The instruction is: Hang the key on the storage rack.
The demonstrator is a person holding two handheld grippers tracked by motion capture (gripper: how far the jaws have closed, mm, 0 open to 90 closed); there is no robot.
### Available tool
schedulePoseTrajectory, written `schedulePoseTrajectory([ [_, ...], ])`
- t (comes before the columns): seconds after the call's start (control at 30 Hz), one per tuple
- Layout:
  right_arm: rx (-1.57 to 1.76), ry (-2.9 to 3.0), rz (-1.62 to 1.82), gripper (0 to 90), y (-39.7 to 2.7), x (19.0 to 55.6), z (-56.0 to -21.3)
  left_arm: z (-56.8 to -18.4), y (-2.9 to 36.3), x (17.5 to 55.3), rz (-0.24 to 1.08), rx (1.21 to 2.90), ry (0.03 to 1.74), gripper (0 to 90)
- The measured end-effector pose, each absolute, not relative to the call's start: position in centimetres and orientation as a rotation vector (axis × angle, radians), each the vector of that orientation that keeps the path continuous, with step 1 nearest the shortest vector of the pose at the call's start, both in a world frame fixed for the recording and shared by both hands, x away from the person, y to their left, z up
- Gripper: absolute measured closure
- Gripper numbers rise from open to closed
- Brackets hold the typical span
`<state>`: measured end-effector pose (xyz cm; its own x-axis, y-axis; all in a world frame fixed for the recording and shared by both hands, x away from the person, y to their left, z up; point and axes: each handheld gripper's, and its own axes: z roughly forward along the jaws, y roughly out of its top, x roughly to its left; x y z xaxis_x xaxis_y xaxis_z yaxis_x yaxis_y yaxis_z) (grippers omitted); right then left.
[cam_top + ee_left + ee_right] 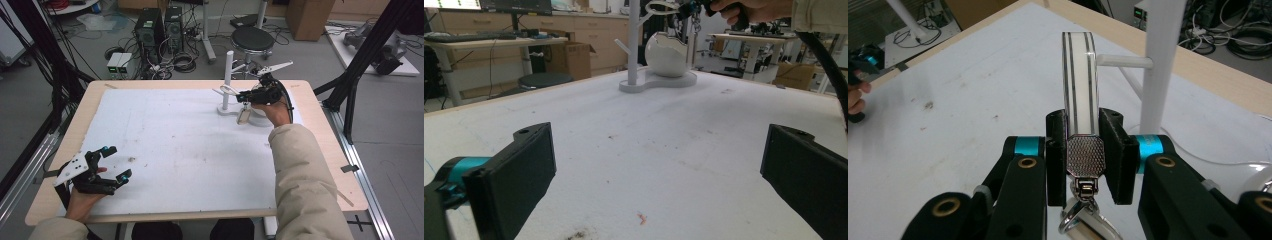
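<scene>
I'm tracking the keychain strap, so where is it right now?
The keychain strap is clamped in the right gripper, at the table's far right in the high view, its loop close to a peg of the white stand beside the white egg-shaped bowl.

My work surface is a light wooden table [320, 150] covered by a white mat [175, 145]. Beyond its far edge, on a grey floor [30, 105], I see a black round stool [253, 38], two black computer towers [159, 27], coiled cables [182, 62] and a cardboard box [310, 17]. Black frame struts [367, 50] rise at both sides. Looking level, I see wooden cabinets [574, 30] and a desk [479, 45] along the wall.
</scene>
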<state>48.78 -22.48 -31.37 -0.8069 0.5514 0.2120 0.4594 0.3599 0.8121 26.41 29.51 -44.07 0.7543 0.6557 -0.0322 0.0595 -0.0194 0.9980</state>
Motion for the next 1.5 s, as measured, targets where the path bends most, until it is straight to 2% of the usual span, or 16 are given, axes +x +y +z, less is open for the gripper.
schedulePoseTrajectory([
  [0.5,1.055,2.482,1.462,74.5,-23.1,50.1,-32.6,-45.2,30.2,26.1,0.557,1.447,0.648,1.7],
  [1.2,1.157,2.484,1.34,72.9,-21.8,50.9,-34.0,-45.2,29.9,26.0,0.589,1.468,0.664,1.7],
  [1.23,1.143,2.49,1.31,71.2,-21.7,50.9,-34.1,-45.3,29.9,26.0,0.591,1.466,0.665,1.7],
  [1.3,1.134,2.475,1.308,58.2,-21.6,50.9,-34.1,-45.3,29.9,26.0,0.595,1.464,0.666,1.7],
  [1.4,1.183,2.449,1.346,32.7,-21.7,50.7,-34.1,-45.3,30.0,26.0,0.595,1.457,0.663,1.7],
  [1.5,1.143,2.432,1.395,18.7,-21.9,49.9,-33.6,-45.3,30.0,26.0,0.593,1.453,0.669,1.7],
])
